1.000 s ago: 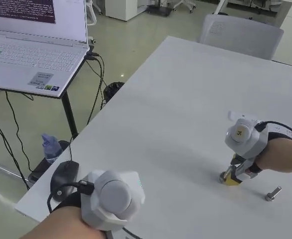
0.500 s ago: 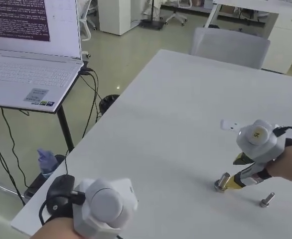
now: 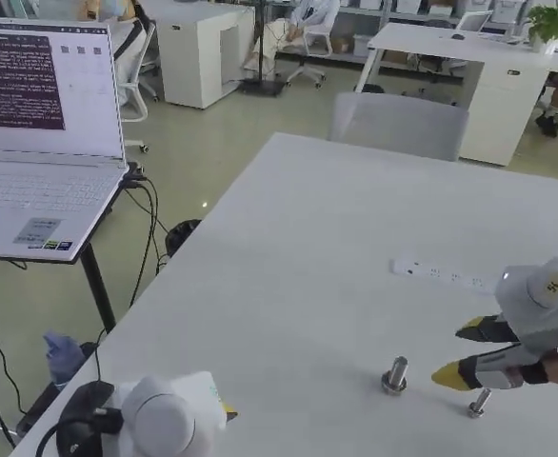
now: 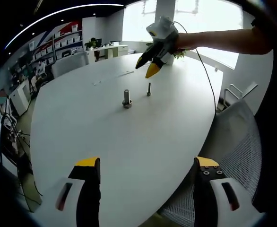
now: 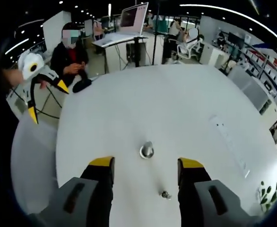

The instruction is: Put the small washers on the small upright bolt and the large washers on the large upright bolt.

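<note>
right gripper point(image 3: 448, 355): drawn back from large bolt point(image 3: 394, 375) | fingers point(image 3: 477, 329) now apart | bolt left standing clear

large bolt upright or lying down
Upright: the large bolt stands on its head on the white table, shank pointing up.

In the head view the bottom edge cuts off my left gripper point(image 3: 169, 424), whose body hides its own jaws, and the right edge cuts off the rear of my right gripper point(image 3: 453, 354). In my right gripper view the small bolt point(image 5: 165, 194) is too small and blurred to resolve what sits on its shaft. The large bolt point(image 5: 146, 150), viewed from above, has a wide base that cannot be resolved into separate layers.
</note>
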